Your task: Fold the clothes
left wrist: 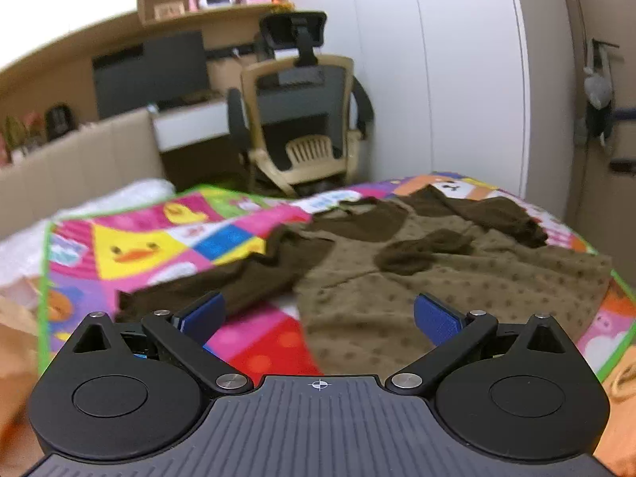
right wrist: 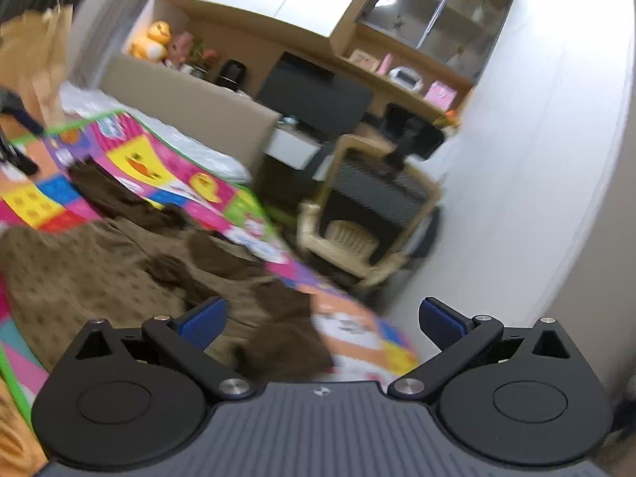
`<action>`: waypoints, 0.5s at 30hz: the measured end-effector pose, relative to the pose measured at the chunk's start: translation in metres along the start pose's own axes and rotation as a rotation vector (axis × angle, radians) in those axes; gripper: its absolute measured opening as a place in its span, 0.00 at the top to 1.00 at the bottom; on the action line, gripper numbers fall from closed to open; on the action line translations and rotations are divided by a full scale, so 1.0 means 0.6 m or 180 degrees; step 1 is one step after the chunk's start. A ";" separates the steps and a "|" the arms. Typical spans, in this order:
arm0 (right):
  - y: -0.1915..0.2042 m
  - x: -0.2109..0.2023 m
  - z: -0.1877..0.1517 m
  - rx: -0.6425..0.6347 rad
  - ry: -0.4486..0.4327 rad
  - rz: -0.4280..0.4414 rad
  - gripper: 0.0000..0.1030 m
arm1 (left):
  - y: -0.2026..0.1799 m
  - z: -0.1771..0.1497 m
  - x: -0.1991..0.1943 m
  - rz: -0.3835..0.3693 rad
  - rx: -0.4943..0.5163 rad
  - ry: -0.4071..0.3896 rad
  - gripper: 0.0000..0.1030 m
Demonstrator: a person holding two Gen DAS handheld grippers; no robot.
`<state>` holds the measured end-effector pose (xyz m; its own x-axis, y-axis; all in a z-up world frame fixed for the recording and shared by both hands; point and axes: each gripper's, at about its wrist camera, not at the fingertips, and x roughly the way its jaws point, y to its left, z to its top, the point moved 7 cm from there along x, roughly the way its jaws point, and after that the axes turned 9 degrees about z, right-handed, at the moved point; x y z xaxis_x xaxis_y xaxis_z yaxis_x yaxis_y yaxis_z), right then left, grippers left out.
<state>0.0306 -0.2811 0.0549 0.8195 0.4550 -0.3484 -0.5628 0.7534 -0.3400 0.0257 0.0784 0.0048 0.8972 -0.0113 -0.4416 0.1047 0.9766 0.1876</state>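
From my left wrist camera I look forward over the left gripper (left wrist: 318,314), low and close above the brown garment (left wrist: 397,278) on the colourful mat (left wrist: 167,238), facing the office chair (left wrist: 302,119) at 12 o'clock. My right wrist camera sits just as near behind the right gripper (right wrist: 322,318) but is rolled and blurred, with the garment (right wrist: 99,270) at 9 o'clock and the chair (right wrist: 369,214) near 1 o'clock. Both views share the garment, mat, chair, the dark monitor (left wrist: 151,71) and the wall shelf (left wrist: 214,0).
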 end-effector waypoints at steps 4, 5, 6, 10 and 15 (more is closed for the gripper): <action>0.013 0.089 0.004 0.0345 0.0048 0.0309 0.00 | -0.017 0.019 0.052 -0.0221 -0.0292 0.0159 0.00; 0.015 0.113 0.005 0.0431 0.0063 0.0369 0.00 | -0.021 0.025 0.071 -0.0282 -0.0414 0.0226 0.00; 0.017 0.140 0.007 0.0553 0.0084 0.0420 0.00 | -0.024 0.028 0.091 -0.0314 -0.0514 0.0287 0.00; 0.027 0.250 -0.002 0.1262 0.0209 0.0716 0.00 | -0.034 0.029 0.177 -0.0327 -0.0809 0.0491 0.00; 0.044 0.373 -0.032 0.1928 0.0395 0.1032 0.00 | -0.025 0.003 0.275 -0.0245 -0.1235 0.0778 0.00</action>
<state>0.1975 -0.1685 -0.0488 0.5816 0.6713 -0.4594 -0.5883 0.7372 0.3325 0.1729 0.0618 -0.0693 0.7608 -0.0814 -0.6438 -0.0432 0.9835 -0.1754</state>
